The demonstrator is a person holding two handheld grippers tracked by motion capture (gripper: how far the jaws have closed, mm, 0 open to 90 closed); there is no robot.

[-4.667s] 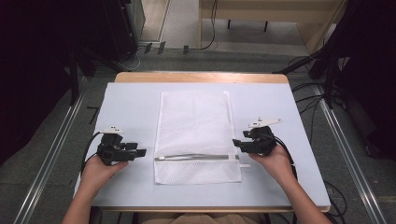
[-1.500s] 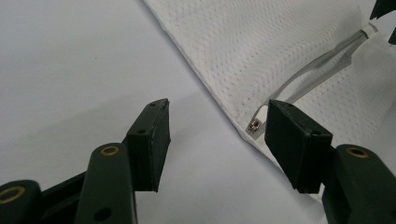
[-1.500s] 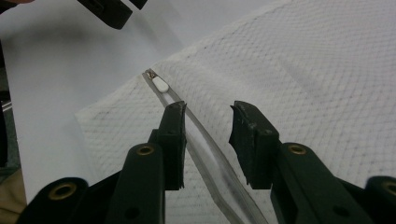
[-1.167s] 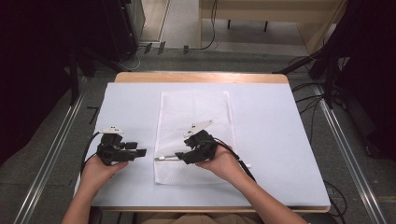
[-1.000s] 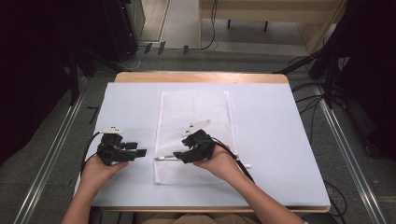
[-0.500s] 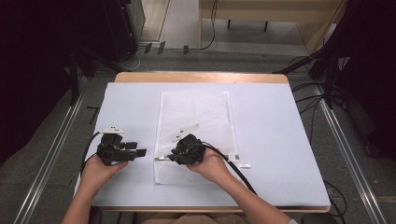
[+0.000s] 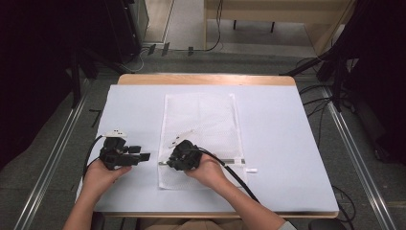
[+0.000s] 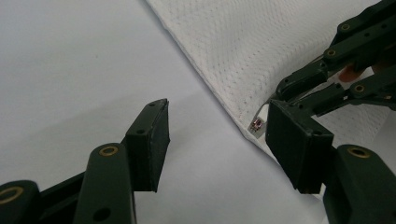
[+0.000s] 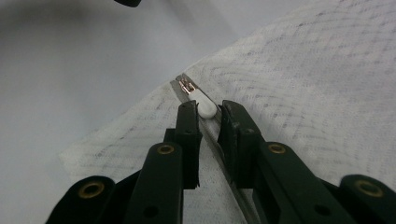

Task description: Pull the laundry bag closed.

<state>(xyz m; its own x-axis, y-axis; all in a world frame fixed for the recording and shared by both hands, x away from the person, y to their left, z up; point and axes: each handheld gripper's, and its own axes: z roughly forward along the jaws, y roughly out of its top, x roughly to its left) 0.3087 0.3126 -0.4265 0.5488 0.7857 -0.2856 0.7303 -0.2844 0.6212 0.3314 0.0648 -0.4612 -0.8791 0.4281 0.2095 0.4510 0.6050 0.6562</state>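
Observation:
A white mesh bag (image 7: 201,120) lies flat on the table mat (image 7: 287,134), its zipper (image 7: 230,161) running across the near end. My right gripper (image 7: 170,162) is at the zipper's left end. In the right gripper view its jaws (image 9: 208,109) have just been closing, and the white zipper pull (image 9: 204,103) is pinched between them, beside the metal slider (image 9: 187,86). My left gripper (image 7: 143,156) stands open just left of the bag's edge, with nothing between its fingers (image 8: 219,126). It faces the pull (image 8: 256,125) and the right gripper (image 8: 299,88).
A small white tag (image 7: 251,170) lies by the zipper's right end. The wooden table edge (image 7: 206,79) runs along the far side. Black cables trail from both grippers toward the person. Metal rails and dark equipment flank the table.
My right hand has slid left along the zipper, from the bag's right side to its left end, and sunk a little. Its jaws have narrowed onto the pull. The left gripper has stayed put.

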